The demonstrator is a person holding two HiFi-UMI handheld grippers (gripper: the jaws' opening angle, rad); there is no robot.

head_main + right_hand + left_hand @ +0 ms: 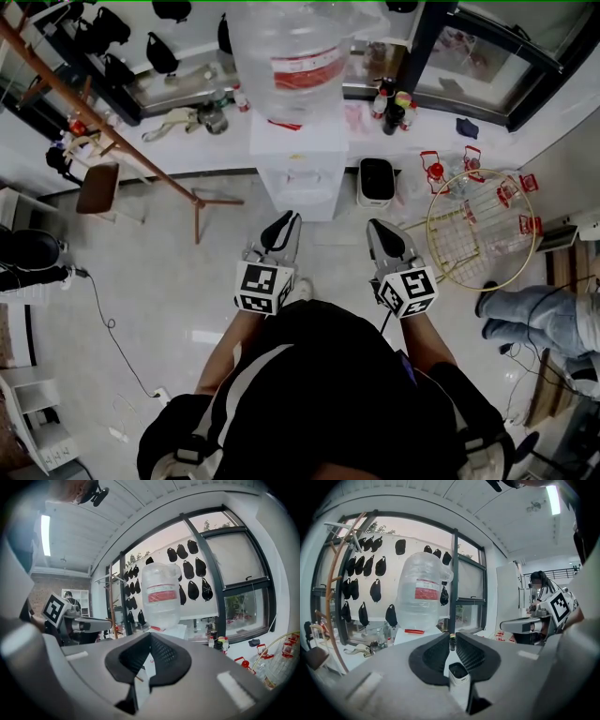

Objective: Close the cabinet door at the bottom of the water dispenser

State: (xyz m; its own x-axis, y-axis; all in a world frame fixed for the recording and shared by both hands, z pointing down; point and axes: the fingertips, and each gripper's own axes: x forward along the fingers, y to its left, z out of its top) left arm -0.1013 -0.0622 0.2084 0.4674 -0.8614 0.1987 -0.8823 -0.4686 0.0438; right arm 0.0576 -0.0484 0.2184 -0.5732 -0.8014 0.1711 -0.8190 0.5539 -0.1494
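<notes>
The white water dispenser [298, 159] stands against the window ledge with a big clear bottle [298, 52] on top. Its front [302, 195] is seen steeply from above, so I cannot tell how the bottom cabinet door stands. My left gripper [289, 218] and right gripper [373, 226] hang side by side over the floor, a short way in front of the dispenser, touching nothing. The left gripper [451, 637] has only a thin slit between its jaws, with nothing in it. The right gripper [150, 636] is shut and empty. Both gripper views show the bottle [419, 592] [161, 595]; the door is hidden below the jaws.
A white bin [377, 182] stands right of the dispenser. A round gold wire rack [480, 234] with red-capped jars lies further right. A wooden coat stand [122, 145] and a chair [97, 187] are on the left. A person's jeans-clad legs [536, 314] show at the right edge.
</notes>
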